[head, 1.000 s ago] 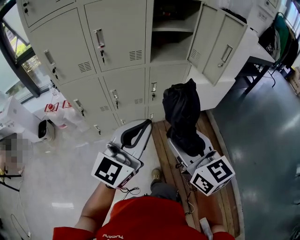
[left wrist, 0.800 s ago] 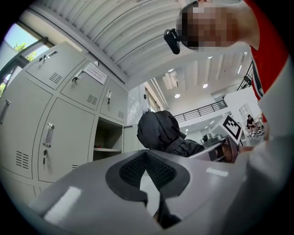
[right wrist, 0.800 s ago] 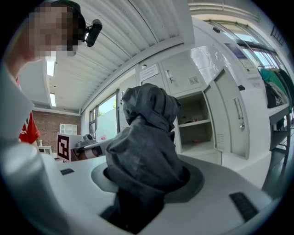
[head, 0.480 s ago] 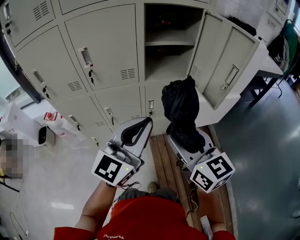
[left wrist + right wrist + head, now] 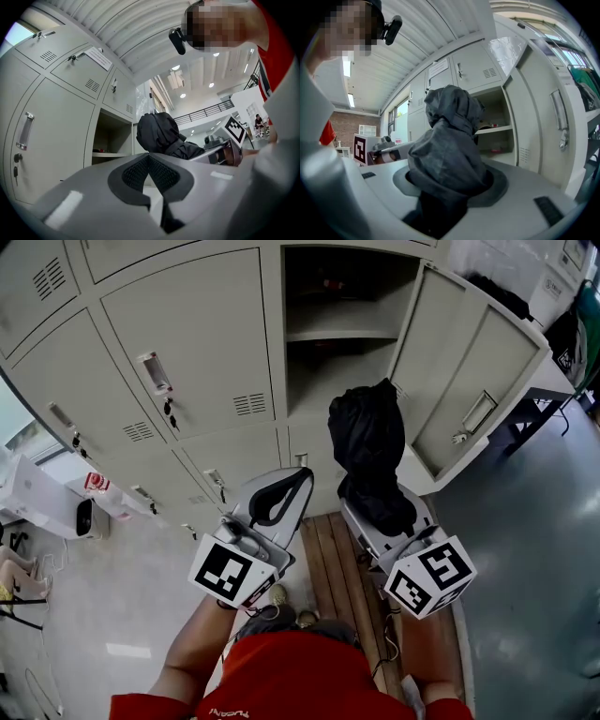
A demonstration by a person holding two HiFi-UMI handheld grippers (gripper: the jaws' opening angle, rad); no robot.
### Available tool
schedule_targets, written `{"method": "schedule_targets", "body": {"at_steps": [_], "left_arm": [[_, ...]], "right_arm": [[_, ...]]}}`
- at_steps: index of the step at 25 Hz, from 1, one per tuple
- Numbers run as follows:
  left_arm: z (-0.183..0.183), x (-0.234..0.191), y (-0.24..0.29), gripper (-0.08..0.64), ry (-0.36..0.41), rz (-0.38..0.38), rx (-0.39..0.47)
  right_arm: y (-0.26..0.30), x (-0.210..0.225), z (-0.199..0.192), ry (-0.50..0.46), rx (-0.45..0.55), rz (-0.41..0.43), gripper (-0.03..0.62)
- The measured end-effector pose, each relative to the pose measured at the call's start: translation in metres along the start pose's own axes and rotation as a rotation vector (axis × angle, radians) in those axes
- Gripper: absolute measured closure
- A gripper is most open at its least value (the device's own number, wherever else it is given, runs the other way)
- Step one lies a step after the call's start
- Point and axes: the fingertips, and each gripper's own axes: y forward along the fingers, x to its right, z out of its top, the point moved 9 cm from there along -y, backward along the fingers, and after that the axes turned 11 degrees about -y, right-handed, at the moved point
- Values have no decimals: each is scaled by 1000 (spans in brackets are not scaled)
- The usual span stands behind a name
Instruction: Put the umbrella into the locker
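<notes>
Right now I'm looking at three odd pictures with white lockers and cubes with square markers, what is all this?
No robot here: a person holds a claw in each hand; the marked cubes belong to the claws. One picture comes from a camera on the person's head, looking down; the other two cameras ride on the claws and look along their jaws. The right claw is shut on a black umbrella. The left claw is shut, empty. Ahead, one locker has its door open, a shelf inside. Wooden boards lie on the floor below.
</notes>
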Motion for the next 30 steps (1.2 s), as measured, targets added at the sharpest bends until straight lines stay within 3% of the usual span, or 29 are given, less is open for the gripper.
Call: {"method": "schedule_targets", "body": {"at_steps": [14, 23, 30], "left_arm": [[-5, -93, 44, 555, -27, -84, -8], [-4, -115, 65, 555, -53, -87, -5], [-2, -123, 78, 555, -39, -56, 0]], "right_arm": [[90, 46, 18, -95, -57, -124, 368], [143, 109, 53, -290, -227, -194, 368], [198, 150, 78, -488, -373, -138, 368]]}}
